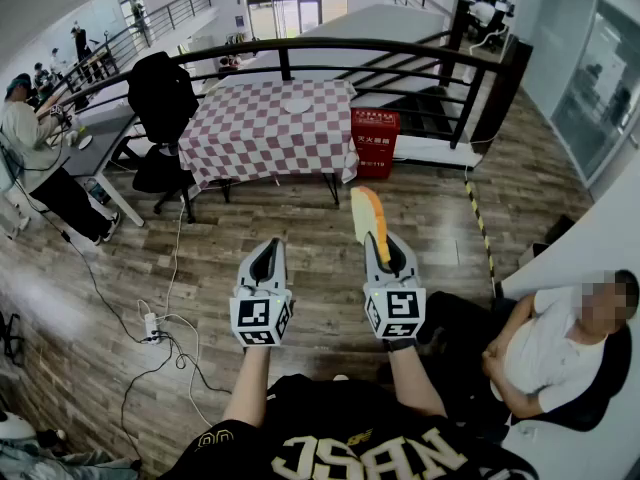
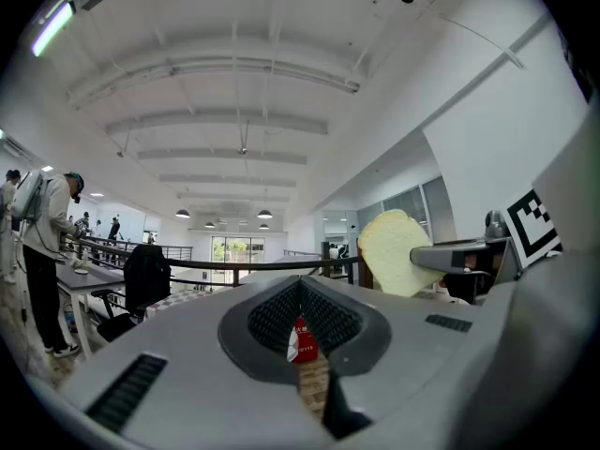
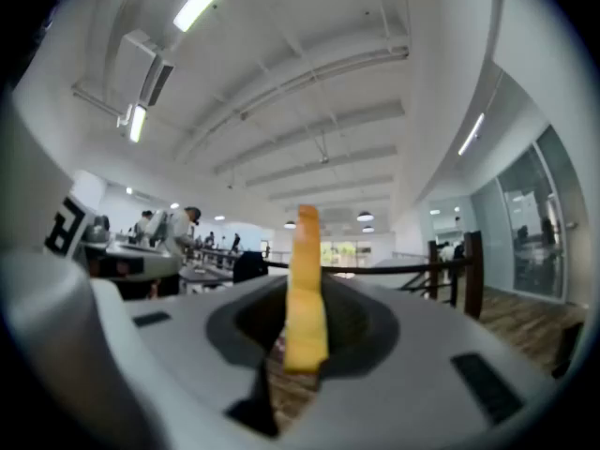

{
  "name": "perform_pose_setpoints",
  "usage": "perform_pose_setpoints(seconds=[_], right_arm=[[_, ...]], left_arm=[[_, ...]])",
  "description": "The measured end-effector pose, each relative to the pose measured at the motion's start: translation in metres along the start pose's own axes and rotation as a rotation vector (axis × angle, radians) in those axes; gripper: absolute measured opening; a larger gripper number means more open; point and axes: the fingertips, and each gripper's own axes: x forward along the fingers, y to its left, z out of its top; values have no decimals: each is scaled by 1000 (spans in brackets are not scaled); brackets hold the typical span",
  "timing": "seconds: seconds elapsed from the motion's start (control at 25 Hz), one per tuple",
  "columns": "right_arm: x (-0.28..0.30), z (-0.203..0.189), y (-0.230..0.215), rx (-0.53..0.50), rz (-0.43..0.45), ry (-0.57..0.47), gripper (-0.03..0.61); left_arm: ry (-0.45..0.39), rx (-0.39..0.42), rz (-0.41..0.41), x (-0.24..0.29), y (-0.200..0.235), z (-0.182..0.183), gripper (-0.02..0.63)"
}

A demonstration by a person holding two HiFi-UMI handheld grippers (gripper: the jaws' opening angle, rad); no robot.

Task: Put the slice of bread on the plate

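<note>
Between the jaws of the right gripper (image 1: 378, 238): the slice of bread (image 1: 368, 218), clamped by its lower end. It stands upright, edge-on to the head camera with the crust edge showing, and most of it sticks out past the jaw tips. The right gripper view shows the same: jaws narrow, pressed on both faces of the slice.

Left gripper (image 1: 268, 250) is held just beside the right one, pointing the same way, apart from the bread. Its jaws are drawn together to a thin slit with nothing gripped.

White plate (image 1: 298, 105) sits on the checkered table (image 1: 250, 138), well ahead of both grippers and well apart from the bread. It is too small to tell what is on it.

Red box (image 1: 375, 142) stands on the floor at the table's right end.
</note>
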Motion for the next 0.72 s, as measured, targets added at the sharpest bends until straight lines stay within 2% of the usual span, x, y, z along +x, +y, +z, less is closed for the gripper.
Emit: perform_pose_setpoints(seconds=[0.16,0.36,0.56,0.72], right_arm=[[-1,-9,-11,16,3,12,97],[16,-20,-14,39,9,18,97],[50,-44,-3,61,28,58,97],[99,-74,5,76,19,136,97]], left_arm=[[18,-15,-12,7,-17,-9,23],[40,-14,-8,22,-13,-20,23],[65,-56,-15,59,13,-43,23],[85,-101,-29,104,45,-63,23]])
